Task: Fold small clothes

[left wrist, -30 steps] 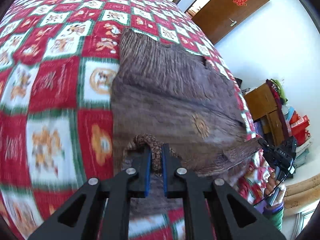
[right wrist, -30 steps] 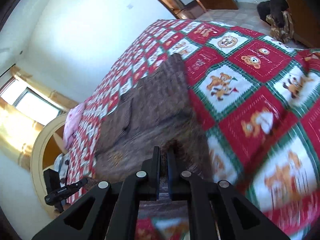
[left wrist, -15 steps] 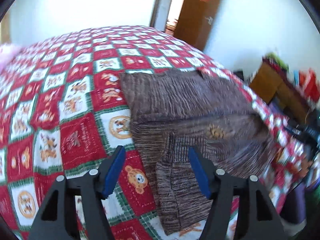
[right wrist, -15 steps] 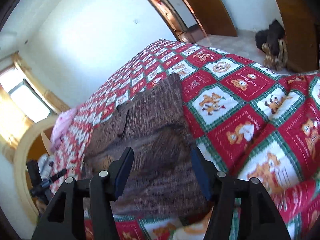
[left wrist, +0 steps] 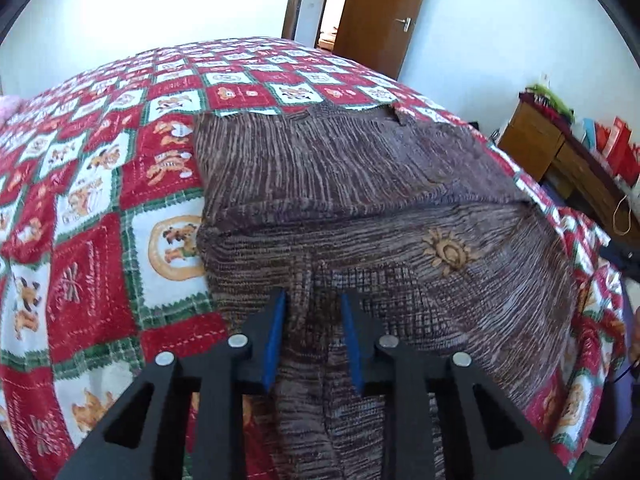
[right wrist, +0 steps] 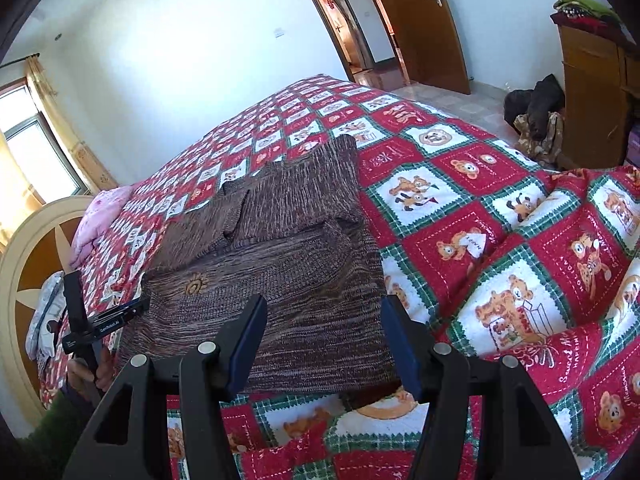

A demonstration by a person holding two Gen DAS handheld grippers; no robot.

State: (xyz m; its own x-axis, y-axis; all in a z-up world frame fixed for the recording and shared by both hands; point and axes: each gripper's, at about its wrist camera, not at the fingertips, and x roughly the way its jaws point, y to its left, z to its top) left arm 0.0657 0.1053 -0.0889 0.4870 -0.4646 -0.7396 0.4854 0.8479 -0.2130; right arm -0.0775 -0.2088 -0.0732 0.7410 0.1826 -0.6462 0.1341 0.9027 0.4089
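Bedroom w/ a bed (left wrist: 100, 208) under a red-green bear quilt. Left hand-held gripper (left wrist: 314, 338) is part-open, blue pads either side of a hanging sleeve of the brown sweater (left wrist: 360, 184), narrower than 0.5 s ago. Right hand-held gripper (right wrist: 320, 344) is spread wide over the sweater's (right wrist: 288, 248) near hem, holding nothing; both were pinched on fabric 1 s ago. Sweater lies folded on the quilt. Wooden door (right wrist: 416, 28) behind.
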